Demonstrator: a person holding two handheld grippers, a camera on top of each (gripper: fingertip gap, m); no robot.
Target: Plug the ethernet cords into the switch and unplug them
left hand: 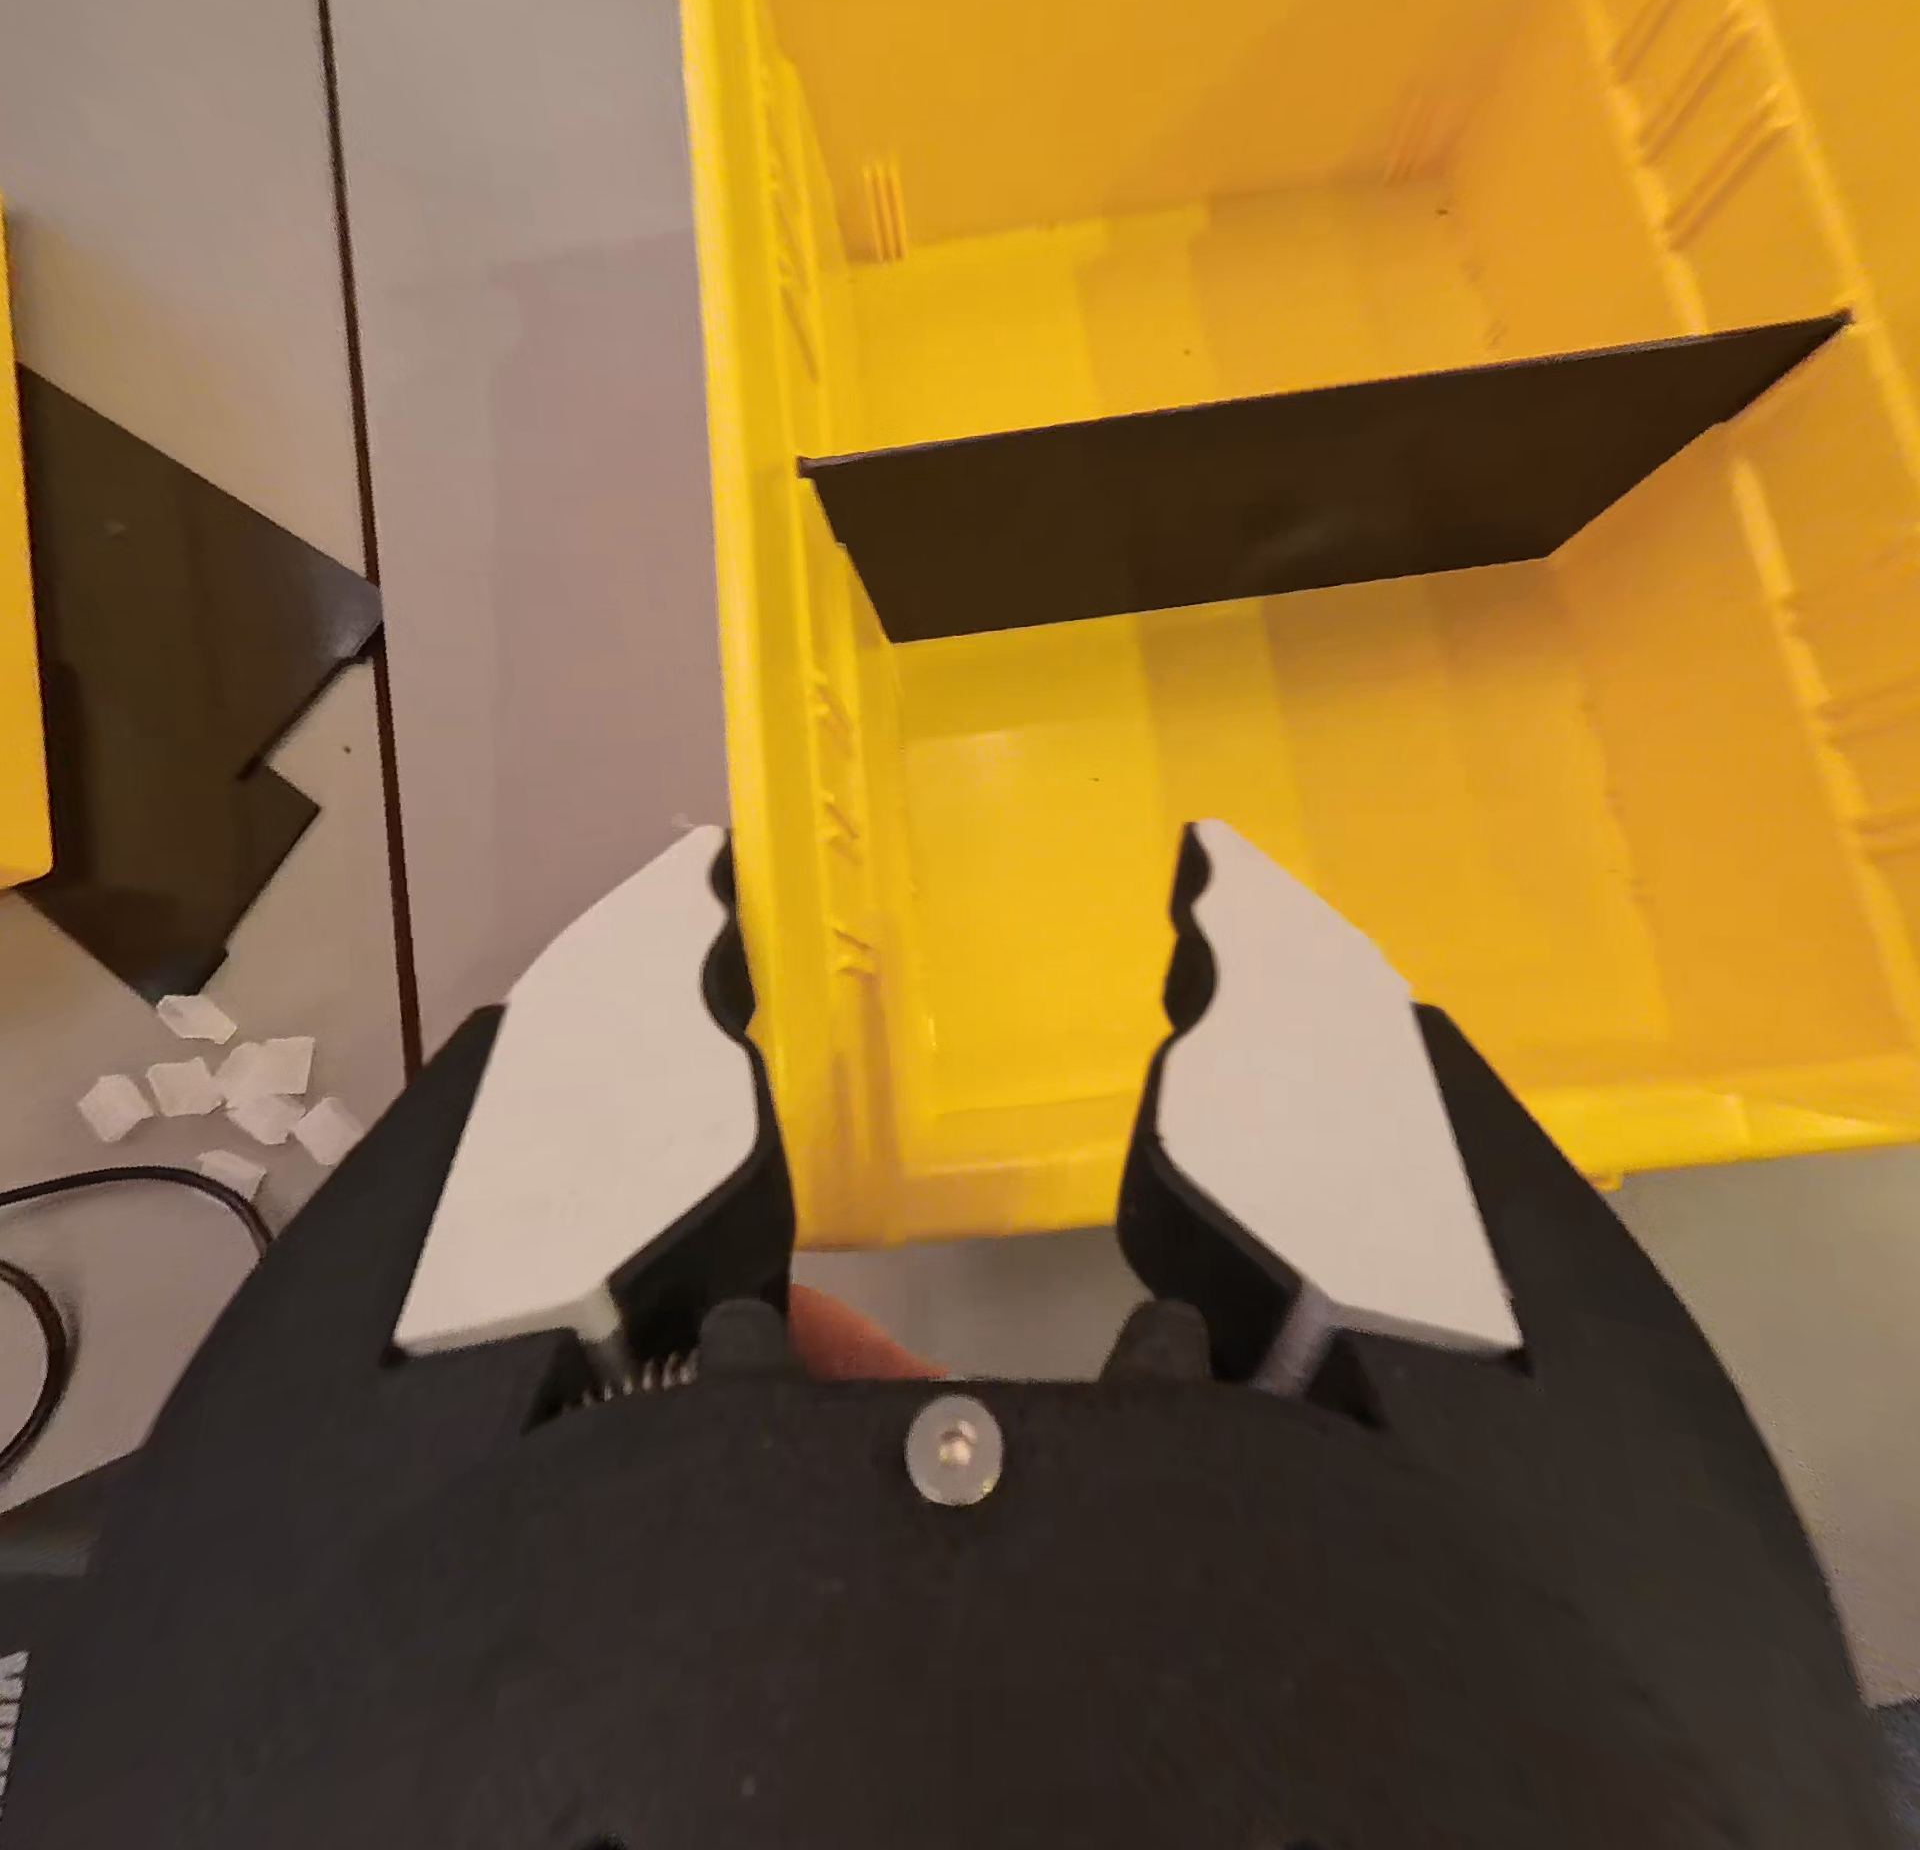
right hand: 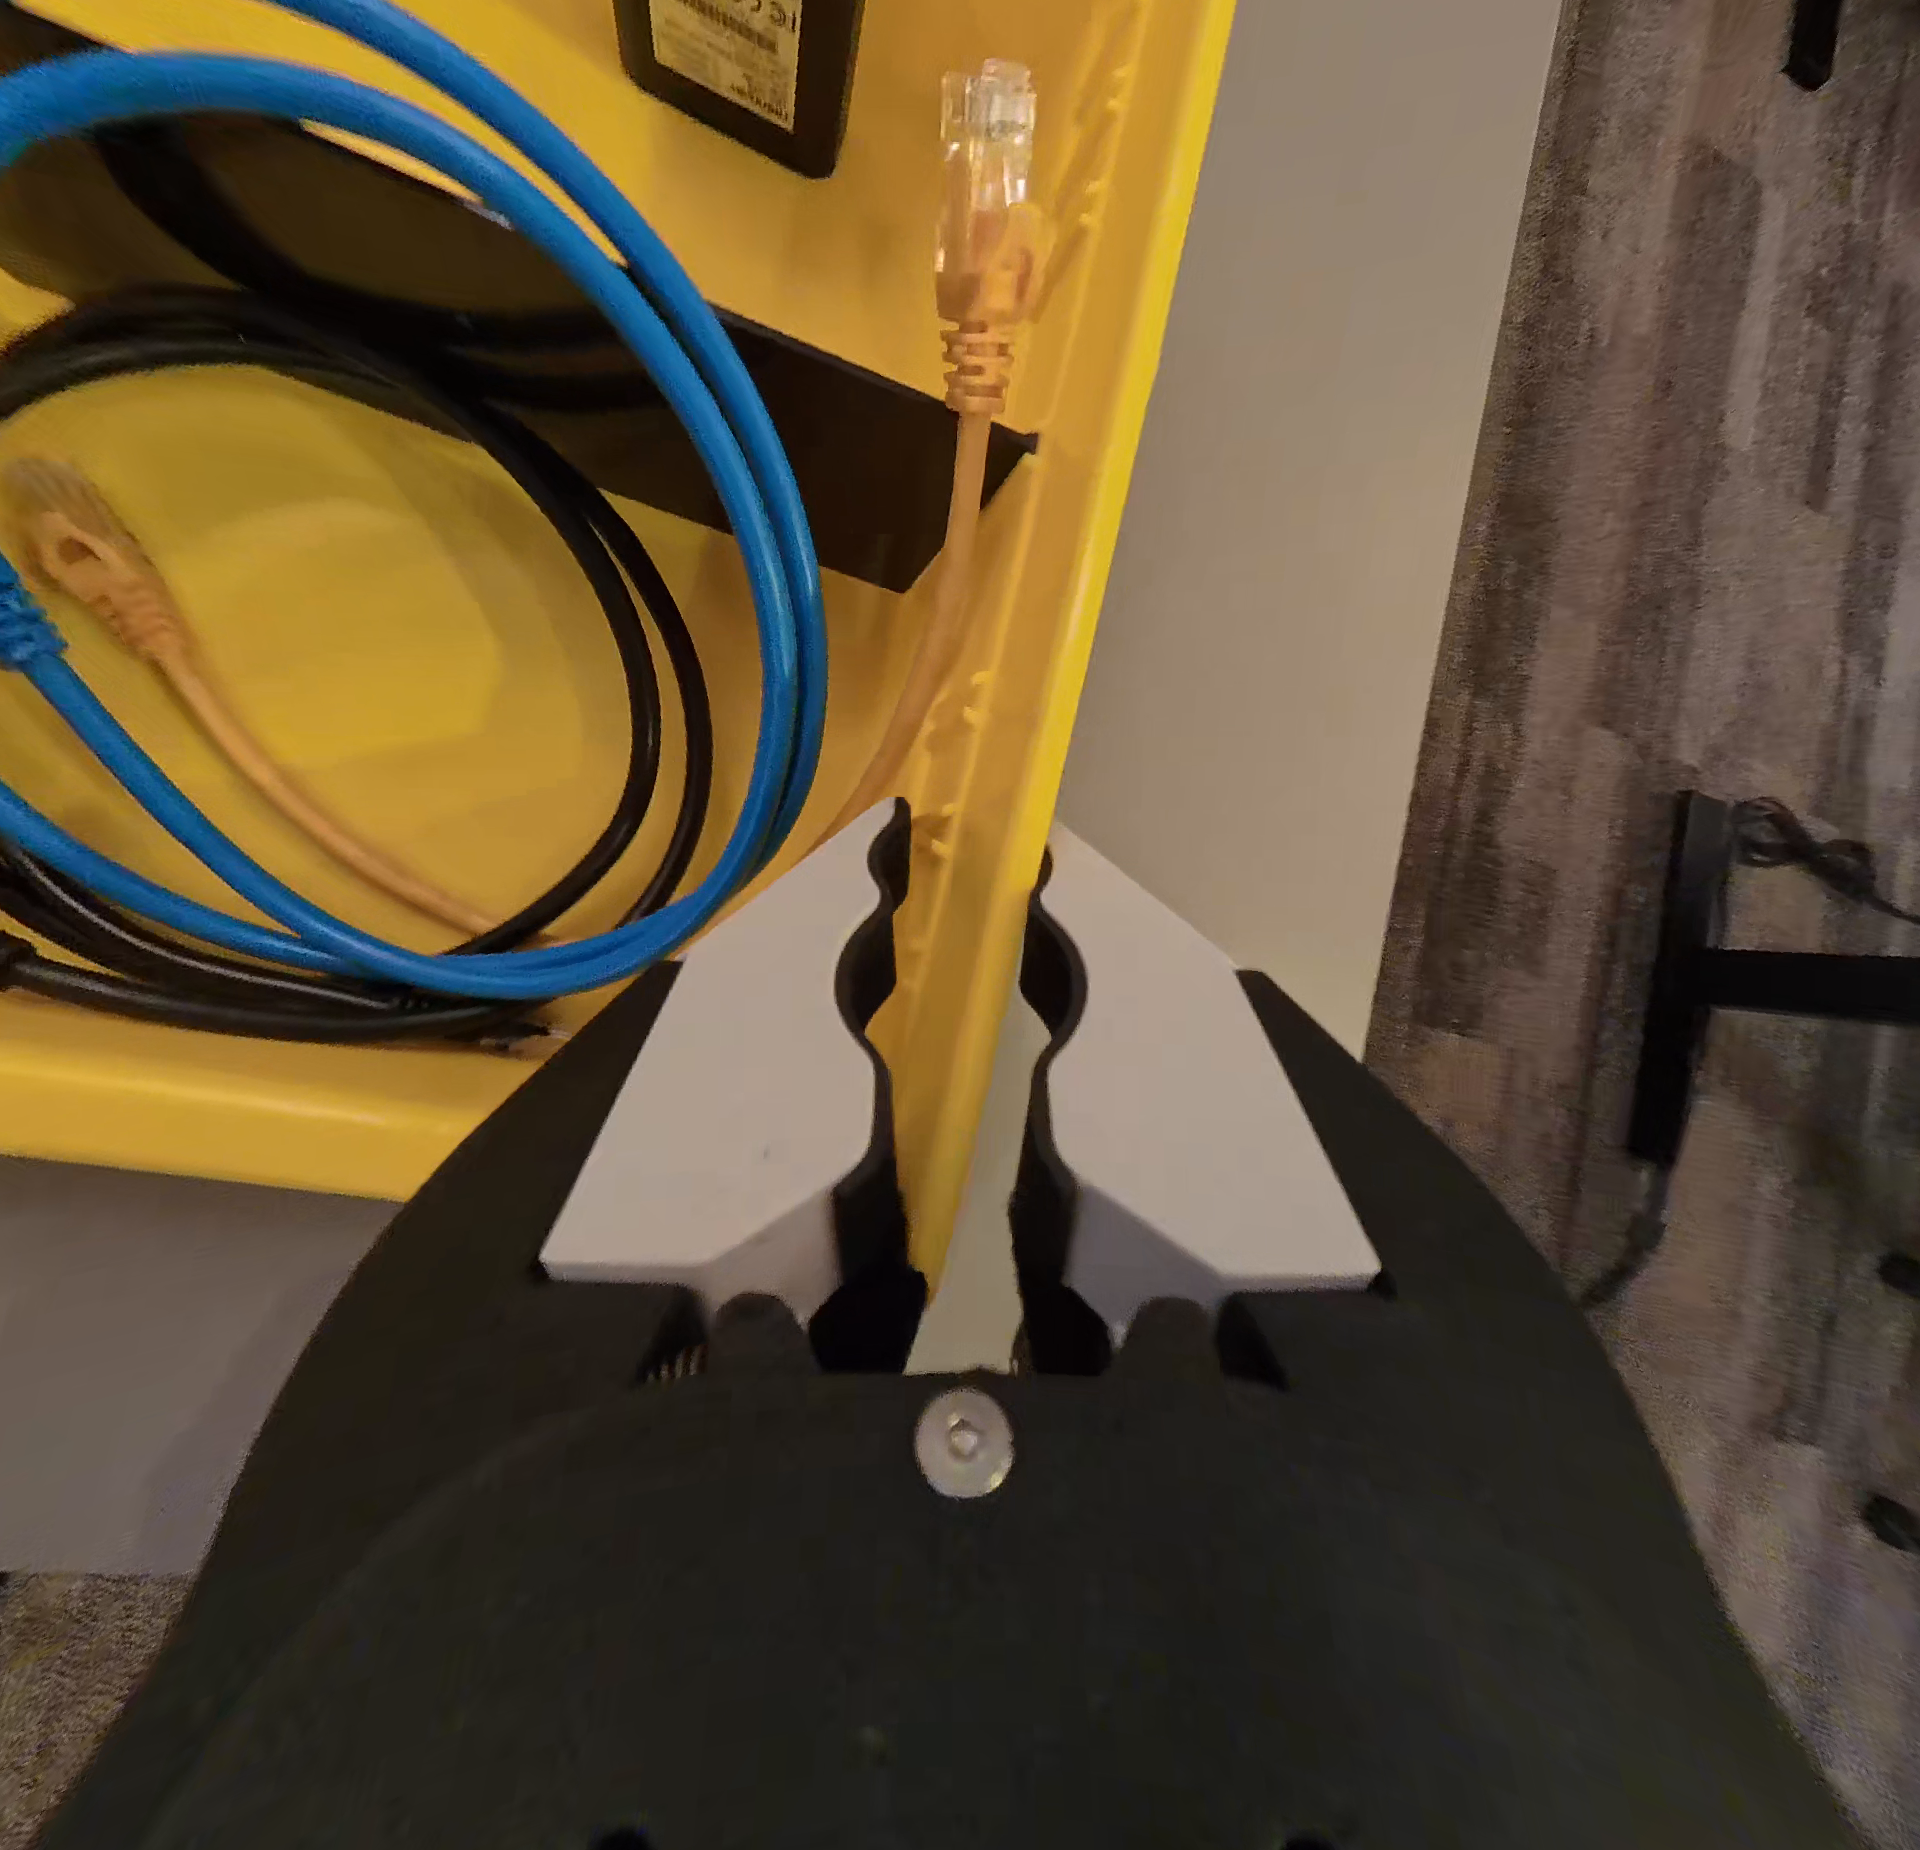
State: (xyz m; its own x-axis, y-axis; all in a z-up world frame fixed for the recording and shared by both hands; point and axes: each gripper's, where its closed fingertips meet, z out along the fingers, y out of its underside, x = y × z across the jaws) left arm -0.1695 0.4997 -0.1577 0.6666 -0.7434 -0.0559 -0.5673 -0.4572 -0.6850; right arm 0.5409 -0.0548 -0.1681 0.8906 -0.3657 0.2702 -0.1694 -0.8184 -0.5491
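Observation:
My right gripper (right hand: 971, 834) is shut on the right wall (right hand: 1122, 346) of a yellow bin. Inside that bin lie a coiled blue ethernet cord (right hand: 727, 450), a coiled black cable (right hand: 644, 657) and an orange ethernet cord whose clear plug (right hand: 987, 190) leans up against the wall. A second orange plug (right hand: 83, 564) lies at the left. A black box with a label (right hand: 738, 34) sits beyond a black divider (right hand: 831, 450). My left gripper (left hand: 956, 834) is open and straddles the left wall (left hand: 790, 657) of a yellow bin with bare compartments and a black divider (left hand: 1247, 491).
The bin stands on a grey table. White paper scraps (left hand: 208, 1083), a thin black wire (left hand: 31, 1312) and loose black divider sheets (left hand: 156, 709) lie left of it. Right of the table edge are grey carpet (right hand: 1714, 450) and a black furniture leg (right hand: 1683, 969). Spacing between my two grippers at the tips: around 90 cm.

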